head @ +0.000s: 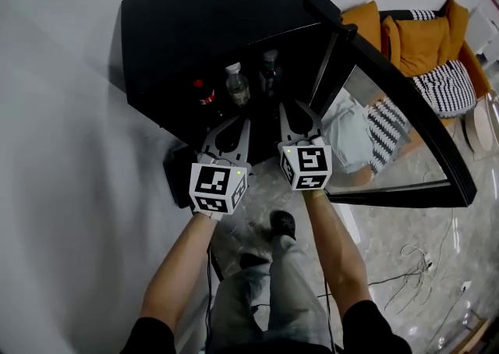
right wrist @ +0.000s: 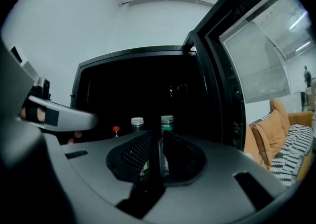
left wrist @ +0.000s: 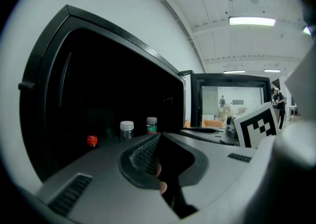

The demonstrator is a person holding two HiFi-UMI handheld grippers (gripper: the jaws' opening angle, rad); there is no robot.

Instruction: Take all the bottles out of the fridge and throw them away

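Nothing legible anywhere: bottle labels (left wrist: 151, 129) too small to read (only square-marker cubes (head: 218, 187), without any letters).

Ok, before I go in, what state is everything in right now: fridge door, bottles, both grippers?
Fridge door: swung wide open.
Red-cap bottle: upright inside the fridge, capped.
White-cap bottle: upright inside, capped.
Green-label bottle: upright inside, capped.
Left gripper: jaws shut, empty.
Right gripper: jaws a narrow slit apart, nothing gripped.
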